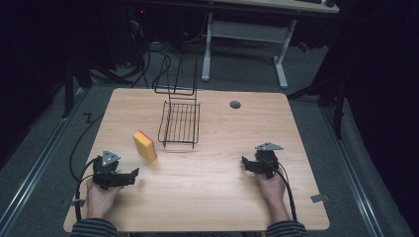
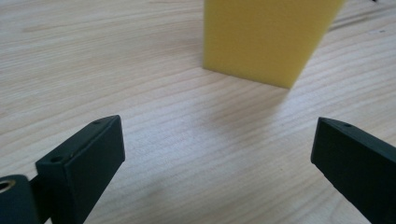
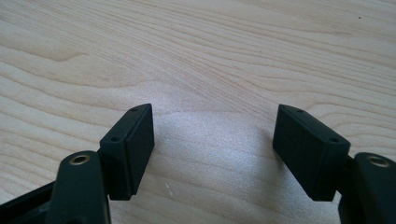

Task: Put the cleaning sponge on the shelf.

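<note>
Nearest the camera, the left gripper [image 1: 132, 174] points at the yellow sponge [image 1: 145, 146], jaws spread wide and empty. The sponge stands on edge just left of the wire rack [image 1: 180, 123] (not yet picked up). The right gripper [image 1: 245, 163], also spread, rests well right of the rack.

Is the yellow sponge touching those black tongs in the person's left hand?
Apart. In the left gripper view, bare wood lies between the open left tongs and the yellow sponge, which stands ahead of them.
</note>
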{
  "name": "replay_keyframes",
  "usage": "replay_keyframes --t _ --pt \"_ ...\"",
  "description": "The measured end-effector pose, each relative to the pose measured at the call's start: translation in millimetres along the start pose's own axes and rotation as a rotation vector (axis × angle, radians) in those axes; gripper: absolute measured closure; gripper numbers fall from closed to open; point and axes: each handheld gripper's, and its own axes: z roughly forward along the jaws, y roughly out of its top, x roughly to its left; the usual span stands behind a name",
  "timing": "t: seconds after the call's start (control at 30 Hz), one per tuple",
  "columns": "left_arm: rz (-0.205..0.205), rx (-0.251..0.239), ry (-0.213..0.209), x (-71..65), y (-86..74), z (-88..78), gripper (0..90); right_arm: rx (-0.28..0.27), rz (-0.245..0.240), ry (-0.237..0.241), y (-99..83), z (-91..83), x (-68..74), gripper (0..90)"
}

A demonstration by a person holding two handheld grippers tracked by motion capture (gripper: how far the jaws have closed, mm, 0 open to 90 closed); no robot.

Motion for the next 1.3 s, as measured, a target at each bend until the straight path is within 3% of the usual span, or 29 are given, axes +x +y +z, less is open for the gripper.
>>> replay_keyframes --t 0.2,0.8,1.3 --pt "-0.026 -0.003 -0.028 -3.6 3.3 -2.3 0.2 0.002 -0.001 0.000 0.1 -0.2 0.0 29.7" --pt "0.025 -0.029 -0.034 -18.9 36.0 -2.3 0.2 0.000 -0.001 0.000 0.0 -0.1 0.1 29.7" --pt "0.013 -0.035 -0.044 -10.0 50.3 8.0 0.1 0.000 -0.001 0.000 0.0 -0.1 0.1 29.7"
